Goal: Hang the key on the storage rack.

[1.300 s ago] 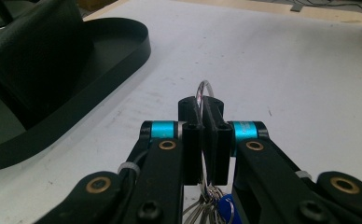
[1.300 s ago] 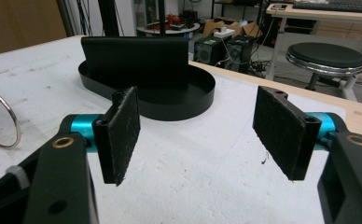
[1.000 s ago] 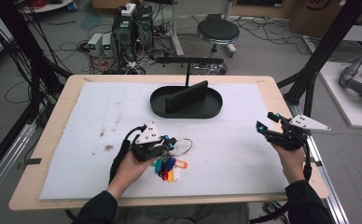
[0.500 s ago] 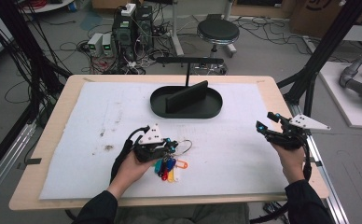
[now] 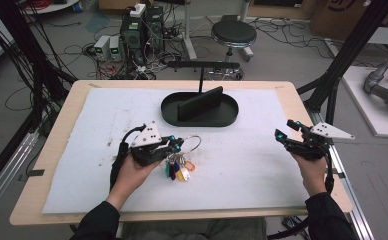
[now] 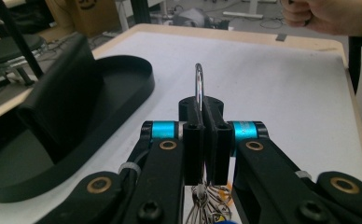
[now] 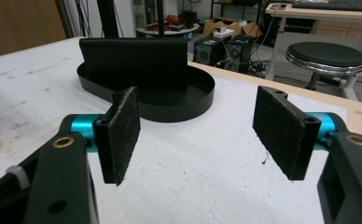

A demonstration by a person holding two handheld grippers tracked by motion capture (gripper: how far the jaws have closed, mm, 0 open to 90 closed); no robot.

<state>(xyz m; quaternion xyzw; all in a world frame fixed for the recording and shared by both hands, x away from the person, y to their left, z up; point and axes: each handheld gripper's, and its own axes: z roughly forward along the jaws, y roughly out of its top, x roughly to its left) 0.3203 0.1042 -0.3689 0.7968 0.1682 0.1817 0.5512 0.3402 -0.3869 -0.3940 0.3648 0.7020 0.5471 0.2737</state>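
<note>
Gripping a metal key ring [image 6: 198, 86], the left claw [image 5: 176, 145] is clenched tight on it w/ both pads; the ring's top loop sticks out past the jaws, seen edge-on in the left gripper view. Below the jaws that view cuts off the hanging bunch, so just a few wire loops and a blue scrap show. From the high view the ring [image 5: 193, 144] sits at the claw's right, near the middle of the white surface [image 5: 252, 165], and the coloured tags [image 5: 178, 169] dangle under the claw, partly hidden by the left hand [image 5: 134, 172]. Tag count is unclear: blue, yellow, orange and white bits overlap.

Right claw [image 7: 207, 135] is released, two pads wide apart w/ nothing between, held over the surface's right edge in the right hand [image 5: 313, 170].

One black oval tray [image 5: 200, 116] lies at the far centre, well apart from both claws, w/ one dark upright slab [image 5: 200, 102] standing in it. One round stool [image 5: 233, 34] is on the floor beyond. Two claws, two hands, one ring.
</note>
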